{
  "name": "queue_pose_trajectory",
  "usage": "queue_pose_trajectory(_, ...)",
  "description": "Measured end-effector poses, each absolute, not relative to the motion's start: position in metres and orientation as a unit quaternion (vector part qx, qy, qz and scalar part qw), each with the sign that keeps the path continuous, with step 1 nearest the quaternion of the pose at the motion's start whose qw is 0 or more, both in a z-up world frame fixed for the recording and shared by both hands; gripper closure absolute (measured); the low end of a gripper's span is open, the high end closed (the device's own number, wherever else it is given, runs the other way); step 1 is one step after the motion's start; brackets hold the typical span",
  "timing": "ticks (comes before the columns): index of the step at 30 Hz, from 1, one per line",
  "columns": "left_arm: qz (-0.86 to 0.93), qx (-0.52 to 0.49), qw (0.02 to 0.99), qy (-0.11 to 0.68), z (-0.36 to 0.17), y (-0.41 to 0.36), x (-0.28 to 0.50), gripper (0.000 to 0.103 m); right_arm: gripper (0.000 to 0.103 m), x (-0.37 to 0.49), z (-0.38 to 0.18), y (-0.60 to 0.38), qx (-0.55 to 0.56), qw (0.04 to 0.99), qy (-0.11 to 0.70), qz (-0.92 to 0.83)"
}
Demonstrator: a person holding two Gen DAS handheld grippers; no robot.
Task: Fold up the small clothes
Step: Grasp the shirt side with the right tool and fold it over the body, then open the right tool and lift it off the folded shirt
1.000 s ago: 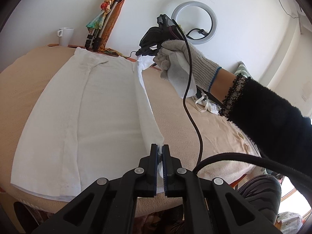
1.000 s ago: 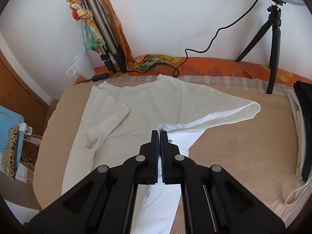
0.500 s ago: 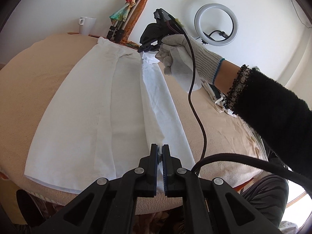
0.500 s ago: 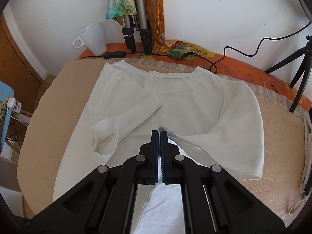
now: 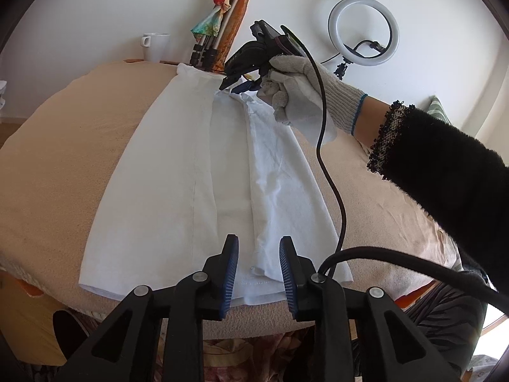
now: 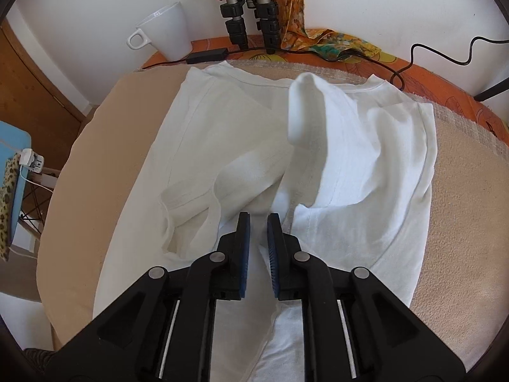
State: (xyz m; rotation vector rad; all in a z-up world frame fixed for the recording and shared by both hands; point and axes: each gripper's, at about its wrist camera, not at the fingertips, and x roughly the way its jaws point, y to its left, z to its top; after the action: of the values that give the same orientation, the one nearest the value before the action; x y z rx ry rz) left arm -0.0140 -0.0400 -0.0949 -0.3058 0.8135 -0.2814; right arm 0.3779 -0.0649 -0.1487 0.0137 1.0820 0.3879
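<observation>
- Left wrist view: the white t-shirt [image 5: 178, 172] lies flat on the beige-covered bench [image 5: 63, 165], its right side already laid over as a long panel. The left claw [image 5: 258, 269] is opening just above the hem corner of that panel; the cloth sits between the jaws but the pads no longer press on it. At the far end, the right claw [image 5: 237, 83], in a gloved hand [image 5: 299, 92], hangs over the collar end.
- Right wrist view: the right claw [image 6: 258, 234] is opening too, with fabric below the gap and nothing pinched. The sleeve [image 6: 302, 108] stands up in a loose roll.
- Handling, as I judge it: thin, light, limp knit that slumps and wrinkles, not fragile. Best taken at hems, seams or corners, two points at once, then laid down taut.
</observation>
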Motion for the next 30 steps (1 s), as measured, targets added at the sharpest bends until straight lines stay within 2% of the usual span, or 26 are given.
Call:
queue_pose_trajectory(1,-0.135,-0.142,0.901,0.388,-0.091,-0.039,-0.016,0.077,0.071,0.376,-0.144,-0.068,0.023,0.835,0.513,0.200)
queue_pose_trajectory(3,-0.133,-0.132,0.907,0.377,-0.084,-0.036,-0.018,0.076,0.065,0.372,-0.131,-0.078,0.055,0.828,0.509,0.228)
queue_pose_trajectory(10,-0.125,-0.149,0.910,0.365,-0.079,-0.020,-0.014,0.073,0.064,0.368,-0.083,-0.150,0.101,0.856,0.463,0.208)
queue_pose_trajectory(16,-0.120,-0.167,0.902,0.379,-0.090,-0.015,-0.004,0.073,0.064,0.396,-0.105,-0.195,0.130,0.859,0.476,0.138)
queue_pose_trajectory(21,-0.111,-0.164,0.905,0.376,-0.089,-0.012,-0.002,0.073,0.065,0.409,-0.124,-0.191,0.132,0.852,0.488,0.135)
queue_pose_trajectory(30,-0.095,-0.149,0.907,0.381,-0.086,0.006,-0.006,0.073,0.065,0.381,-0.107,-0.178,0.108,0.863,0.469,0.156)
